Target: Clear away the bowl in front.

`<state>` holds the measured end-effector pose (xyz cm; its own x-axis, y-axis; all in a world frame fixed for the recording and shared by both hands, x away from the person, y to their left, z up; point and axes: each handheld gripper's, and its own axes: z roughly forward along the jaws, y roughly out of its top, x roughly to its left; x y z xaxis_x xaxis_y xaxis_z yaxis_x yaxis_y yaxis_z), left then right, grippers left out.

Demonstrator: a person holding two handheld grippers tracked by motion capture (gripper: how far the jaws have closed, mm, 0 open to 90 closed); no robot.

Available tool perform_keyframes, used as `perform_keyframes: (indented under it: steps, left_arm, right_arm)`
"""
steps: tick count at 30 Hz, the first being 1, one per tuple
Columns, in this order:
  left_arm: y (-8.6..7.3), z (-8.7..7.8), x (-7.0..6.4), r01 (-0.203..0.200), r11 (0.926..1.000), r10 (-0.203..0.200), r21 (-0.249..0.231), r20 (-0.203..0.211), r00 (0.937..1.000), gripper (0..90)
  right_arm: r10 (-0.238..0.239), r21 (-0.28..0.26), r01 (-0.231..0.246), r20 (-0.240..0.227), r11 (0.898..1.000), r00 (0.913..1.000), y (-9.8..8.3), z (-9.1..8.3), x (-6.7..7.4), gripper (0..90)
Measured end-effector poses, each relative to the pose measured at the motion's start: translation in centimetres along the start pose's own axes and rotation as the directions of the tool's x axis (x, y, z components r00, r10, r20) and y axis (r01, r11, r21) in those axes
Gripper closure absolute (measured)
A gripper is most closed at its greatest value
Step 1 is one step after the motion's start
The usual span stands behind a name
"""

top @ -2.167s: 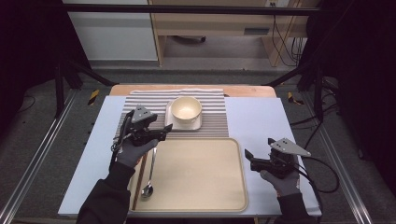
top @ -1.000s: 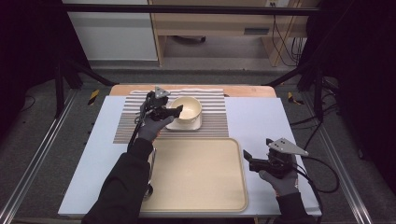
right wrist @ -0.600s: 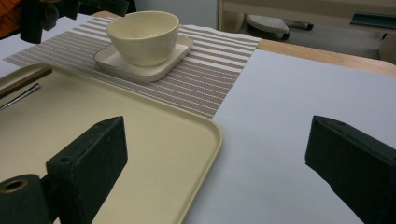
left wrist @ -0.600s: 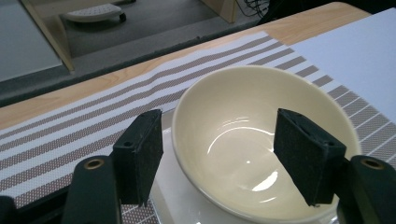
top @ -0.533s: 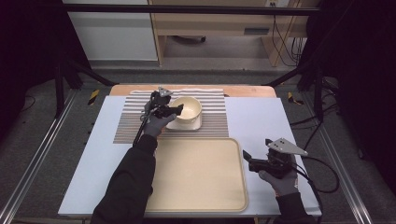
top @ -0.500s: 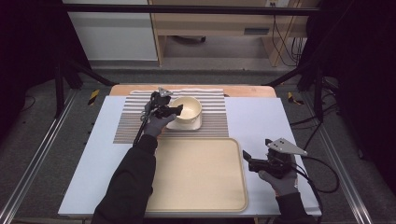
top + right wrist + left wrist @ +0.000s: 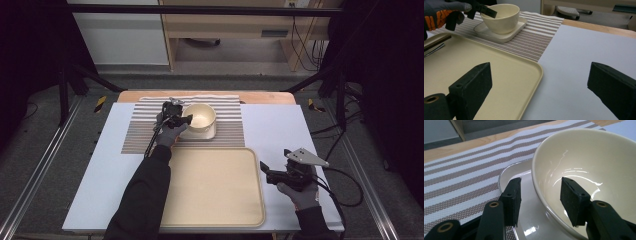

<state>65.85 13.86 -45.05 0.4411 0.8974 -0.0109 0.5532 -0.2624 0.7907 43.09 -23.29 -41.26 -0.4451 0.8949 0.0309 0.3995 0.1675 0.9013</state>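
Step in hand: grasping bowl [image 7: 199, 118] on saucer [image 7: 210, 133], far end of striped mat [image 7: 140, 130]. Our left gripper [image 7: 539, 200] straddled near rim, fingers closing, not yet pressing wall. Right gripper [image 7: 539, 87] idled beside tray [image 7: 215, 185], fingers wide apart. Next, we judged: clamp rim, lift level.

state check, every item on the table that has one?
bowl: upright, empty, on the saucer
saucer: flat on the striped mat
left hand-held gripper: jaws straddle the bowl's rim, one inside, one outside; they have just been closing, pads not yet pressing
right hand-held gripper: open, nothing between the jaws
tray: flat; utensils lie at its left edge
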Motion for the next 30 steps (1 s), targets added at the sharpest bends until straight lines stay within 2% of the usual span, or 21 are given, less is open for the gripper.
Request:
perform_keyframes:
  steps: [1, 5, 6, 9, 13, 14, 15, 16, 19, 25, 26, 29, 30]
  left_arm:
    - [0.0, 0.14, -0.08, 0.018, 0.9998, -0.018, -0.004, 0.008, 0.9998, 53.2]
    - [-0.01, 0.39, -0.22, 0.022, 0.9998, -0.022, 0.004, 0.013, 0.9997, 55.7]
    - [-0.04, 0.59, -0.24, 0.039, 0.9992, -0.04, 0.003, 0.014, 0.9991, 56.2]
    - [-0.07, 0.77, -0.31, 0.053, 0.9986, -0.053, 0.008, 0.022, 0.9984, 61.3]
    - [0.15, 0.83, -0.39, 0.059, 0.9976, -0.059, 0.036, 0.003, 0.9983, 65.9]
    - [0.27, 0.81, -0.39, 0.063, 0.997, -0.062, 0.045, -0.008, 0.998, 71.3]
    - [0.35, 0.82, -0.37, 0.072, 0.9961, -0.072, 0.05, -0.016, 0.9973, 71.3]
    - [0.39, 0.8, -0.38, 0.089, 0.9947, -0.088, 0.051, -0.022, 0.9959, 75.8]
    - [0.43, 0.72, -0.33, 0.099, 0.9937, -0.098, 0.053, -0.017, 0.995, 80.6]
    - [0.46, 0.54, -0.27, 0.101, 0.9927, -0.1, 0.066, -0.01, 0.9949, 81.1]
    - [0.47, 0.42, -0.28, 0.114, 0.9916, -0.114, 0.061, -0.005, 0.9935, 81.4]
    - [0.59, 0.15, -0.38, 0.113, 0.9923, -0.114, 0.051, 0.005, 0.9935, 82.3]
    - [0.67, 0.0, -0.52, 0.101, 0.9938, -0.101, 0.048, -0.001, 0.9949, 82.3]
  right_arm:
    - [-0.001, -0.002, 0.001, 0.0, 1.0, 1.0, 0.01, -0.03, -0.08, 5.9]
    - [0.003, -0.002, -0.003, -0.001, 1.0, 1.0, -0.01, 0.02, -0.06, 6.0]
    - [0.003, -0.002, -0.003, -0.001, 1.0, 1.0, -0.01, 0.04, -0.04, 5.9]
    - [0.003, -0.001, -0.003, -0.002, 1.0, 1.0, -0.01, 0.03, -0.02, 5.9]
    - [0.003, -0.004, -0.003, -0.003, 1.0, 1.0, 0.01, -0.02, -0.1, 6.0]
    - [0.002, -0.003, -0.002, -0.001, 1.0, 1.0, 0.0, 0.01, -0.08, 6.0]
    - [0.002, -0.003, -0.002, -0.001, 1.0, 1.0, 0.0, 0.01, -0.08, 6.0]
    - [0.004, -0.003, -0.004, -0.003, 1.0, 1.0, 0.01, 0.01, -0.07, 5.9]
    - [0.003, -0.004, -0.003, -0.003, 1.0, 1.0, 0.03, -0.03, -0.1, 5.9]
    - [0.002, -0.002, -0.002, 0.0, 1.0, 1.0, -0.02, -0.04, -0.19, 6.0]
    - [0.0, 0.0, 0.0, 0.001, 1.0, 1.0, -0.03, -0.01, -0.19, 6.0]
    - [0.004, -0.001, -0.004, -0.001, 1.0, 1.0, -0.04, 0.01, -0.19, 6.0]
    - [0.004, -0.001, -0.004, -0.001, 1.0, 1.0, -0.05, 0.02, -0.19, 6.0]
